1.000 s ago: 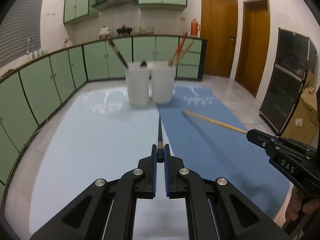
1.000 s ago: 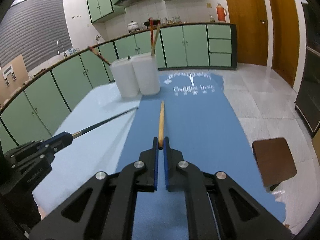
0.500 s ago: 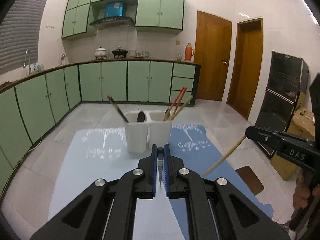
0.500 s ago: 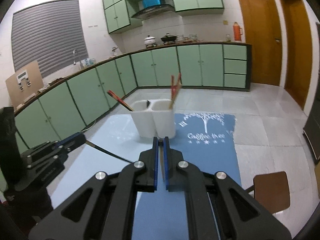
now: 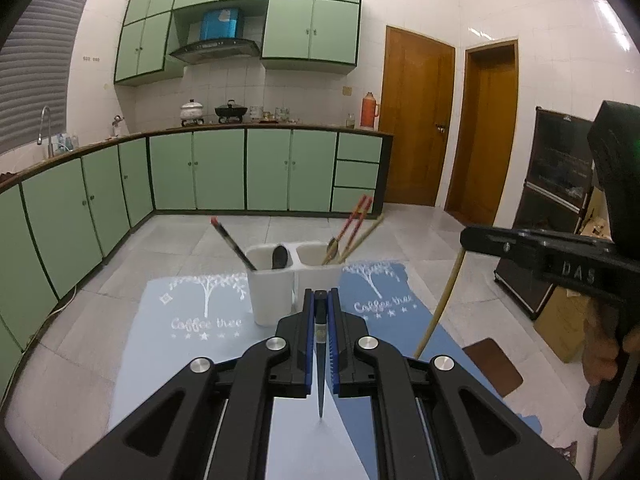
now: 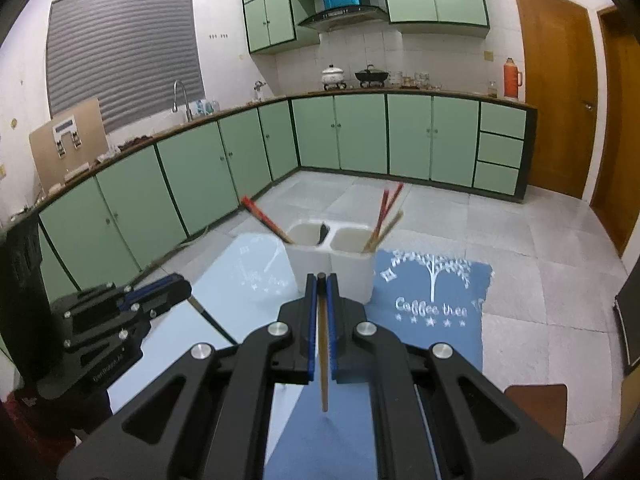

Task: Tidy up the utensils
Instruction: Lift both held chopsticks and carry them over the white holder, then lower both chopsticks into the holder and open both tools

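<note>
A white two-compartment holder (image 5: 272, 284) (image 6: 308, 260) stands at the far end of the table, where the two mats meet. Its left cup holds a red-tipped dark chopstick and a black spoon. Its right cup holds red and wooden chopsticks. My left gripper (image 5: 320, 298) is shut on a dark chopstick (image 5: 320, 364), whose tip hangs down toward me above the table. My right gripper (image 6: 320, 282) is shut on a wooden chopstick (image 6: 323, 364), which hangs the same way. Both grippers sit just short of the holder, the left gripper (image 6: 178, 286) level with the right gripper (image 5: 466, 236).
A light blue mat (image 5: 188, 320) and a darker blue mat (image 6: 436, 308), both printed "Coffee tree", cover the table. A brown stool seat (image 6: 536, 404) stands on the floor at the right. Green cabinets line the far walls. A person's hand (image 5: 604, 356) grips the right tool's handle.
Both grippers rose and came closer to the holder. The two chopsticks left the mats and swung from pointing forward to hanging tip down under the jaws.
</note>
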`<state>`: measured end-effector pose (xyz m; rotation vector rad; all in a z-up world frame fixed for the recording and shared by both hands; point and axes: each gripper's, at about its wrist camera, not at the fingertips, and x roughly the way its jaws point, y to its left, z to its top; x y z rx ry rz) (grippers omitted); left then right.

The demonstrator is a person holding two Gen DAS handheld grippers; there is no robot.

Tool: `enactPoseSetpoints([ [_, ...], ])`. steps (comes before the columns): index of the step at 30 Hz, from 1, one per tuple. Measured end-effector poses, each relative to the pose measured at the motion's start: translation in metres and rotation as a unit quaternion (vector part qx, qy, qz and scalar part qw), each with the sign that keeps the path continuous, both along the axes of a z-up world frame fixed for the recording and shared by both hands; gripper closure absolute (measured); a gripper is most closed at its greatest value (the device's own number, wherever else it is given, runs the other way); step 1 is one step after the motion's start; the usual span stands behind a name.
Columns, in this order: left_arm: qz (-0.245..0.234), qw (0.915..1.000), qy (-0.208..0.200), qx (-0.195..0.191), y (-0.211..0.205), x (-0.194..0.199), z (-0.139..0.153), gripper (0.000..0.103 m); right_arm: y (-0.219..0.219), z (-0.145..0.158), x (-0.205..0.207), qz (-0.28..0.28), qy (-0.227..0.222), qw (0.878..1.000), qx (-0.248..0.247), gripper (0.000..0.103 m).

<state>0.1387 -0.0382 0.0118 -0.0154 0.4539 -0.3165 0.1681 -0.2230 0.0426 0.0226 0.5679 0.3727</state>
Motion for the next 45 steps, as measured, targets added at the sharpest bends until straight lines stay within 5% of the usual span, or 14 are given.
enactPoseSetpoints([
  [9, 0.010, 0.9977, -0.066, -0.005, 0.003, 0.034, 0.053, 0.097, 0.005, 0.066, 0.051, 0.005, -0.062, 0.998, 0.007, 0.099],
  [19, 0.033, 0.9904, -0.134, -0.011, -0.002, 0.101, 0.101, 0.097, 0.010, 0.093, 0.126, -0.014, -0.101, 0.995, 0.007, 0.099],
  [31, 0.051, 0.9939, -0.097, -0.002, -0.006, 0.176, 0.046, 0.097, 0.008, 0.032, 0.200, -0.032, -0.060, 0.997, 0.020, 0.099],
  [45, 0.049, 0.9985, -0.026, 0.000, 0.003, 0.198, -0.004, 0.096, 0.016, -0.022, 0.204, -0.025, -0.010, 1.000, 0.010, 0.092],
])
